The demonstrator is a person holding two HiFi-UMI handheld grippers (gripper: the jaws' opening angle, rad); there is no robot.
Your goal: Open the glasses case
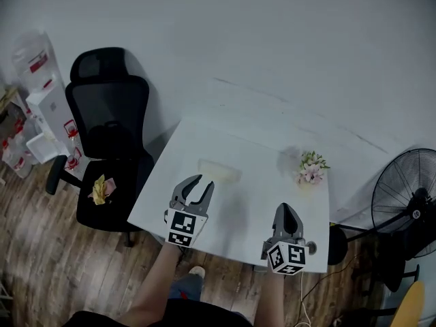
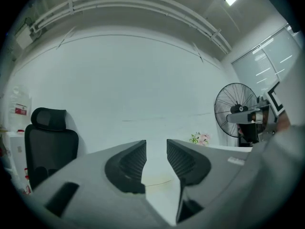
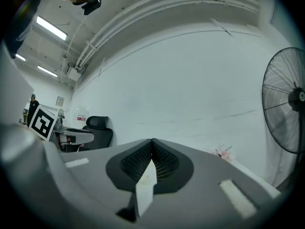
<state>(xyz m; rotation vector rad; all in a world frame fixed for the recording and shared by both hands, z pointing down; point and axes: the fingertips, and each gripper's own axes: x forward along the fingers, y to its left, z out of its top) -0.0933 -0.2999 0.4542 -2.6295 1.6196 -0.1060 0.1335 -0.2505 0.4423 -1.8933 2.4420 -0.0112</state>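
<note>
Glasses case (image 1: 219, 171), a pale flat oblong, lies on the white table (image 1: 235, 234), towards its far half and left of its middle in the head view. The left gripper (image 1: 204, 181) hangs over the table's near left part with its jaws spread, empty and clear of the case. The right gripper (image 1: 285, 208) hangs over the table's near right part, jaws pinched together on nothing. A small bunch of pink flowers (image 1: 311, 167) stands at the table's far right corner. A black office chair (image 1: 109, 135) with something yellow (image 1: 102, 189) on its seat stands just left of the table, and a standing fan (image 1: 409, 203) is off the table's right side.

In the left gripper view the jaws of the left gripper (image 2: 156, 144) stand apart with only tabletop in the gap. A faint yellowish line (image 2: 157, 180) shows there, too dim to say whether it is the glasses case. The flowers are at the table's far right and the fan beyond that edge.

In the right gripper view the ribbed pads (image 3: 164, 161) meet at their tips, clenched and empty. The flowers peek over the table's right side and the chair stands beyond its left.
</note>
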